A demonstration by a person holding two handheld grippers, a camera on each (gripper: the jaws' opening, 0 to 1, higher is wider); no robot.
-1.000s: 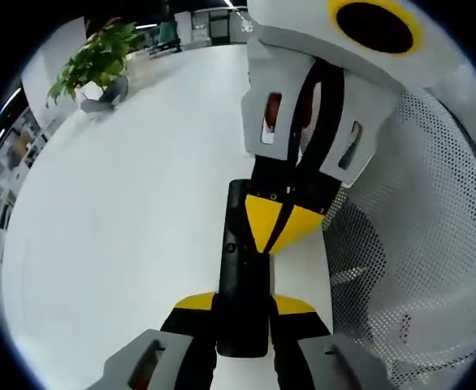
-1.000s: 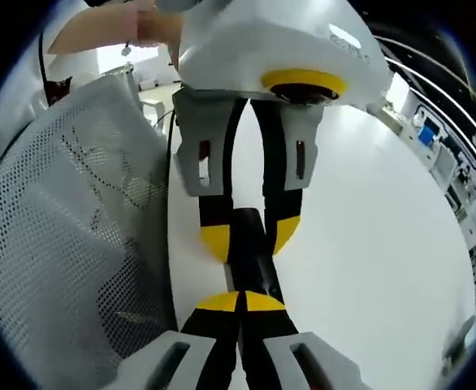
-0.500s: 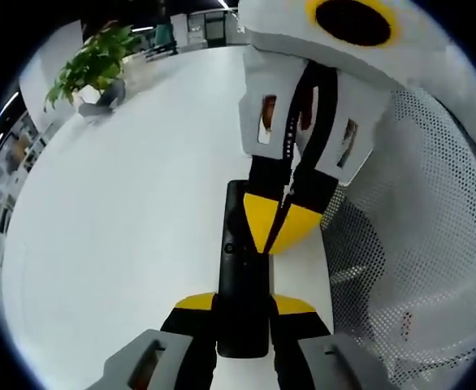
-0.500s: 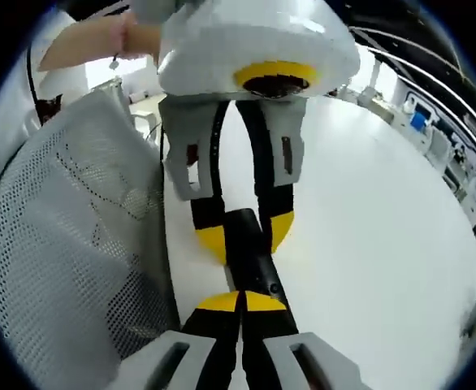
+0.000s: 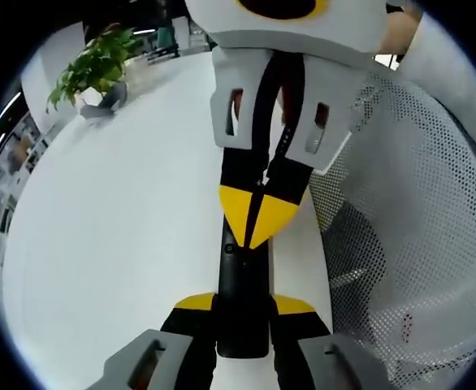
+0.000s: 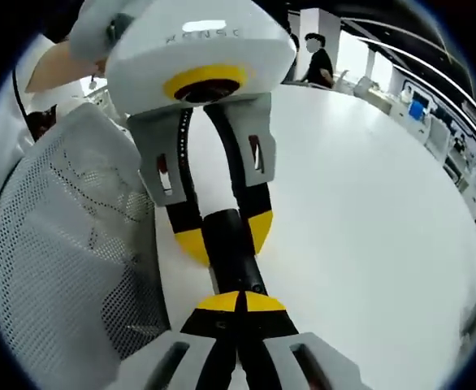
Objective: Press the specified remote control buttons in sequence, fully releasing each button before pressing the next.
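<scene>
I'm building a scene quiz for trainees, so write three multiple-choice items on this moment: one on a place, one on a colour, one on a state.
1. Where does the potted plant stand in the left gripper view?
A. far side of the table
B. on the mesh chair
C. on the remote

2. What colour are the tool tips?
A. red
B. yellow
C. green

3. How does the left tool stand?
A. wide open, holding nothing
B. shut on the remote
C. lying flat on the table

Key: A, the potted plant sits at the far edge of the white table; B, the right tool has yellow tips; B, the left tool clamps the black remote.
</scene>
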